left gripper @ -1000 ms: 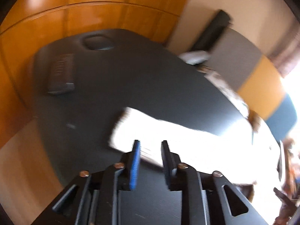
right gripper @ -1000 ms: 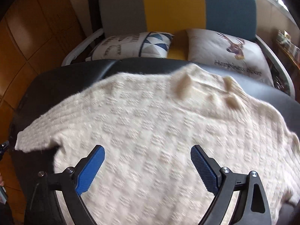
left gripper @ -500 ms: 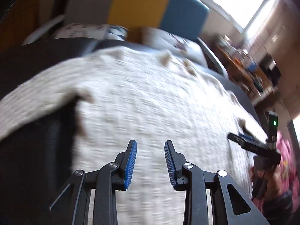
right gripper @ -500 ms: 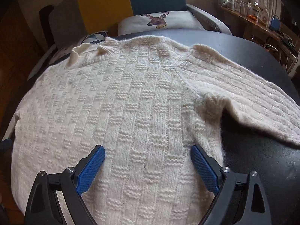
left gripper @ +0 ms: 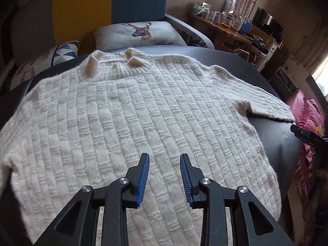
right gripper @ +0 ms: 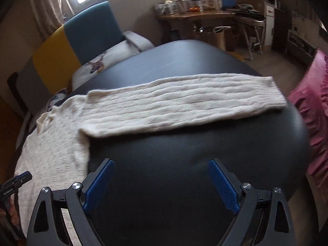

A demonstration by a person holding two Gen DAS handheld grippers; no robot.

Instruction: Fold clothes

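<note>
Sweater (left gripper: 143, 110) is lying flat, covering most of the dark table (right gripper: 184, 65); nothing is standing on it. Its sleeve (right gripper: 184, 104) is stretching across in front of the right gripper (right gripper: 162, 182), with bare tabletop lying between them, clear to pass. Pink fabric (right gripper: 313, 110) is crowding the right edge; sofa cushions (left gripper: 141, 33) are butting against the far edge.
</note>
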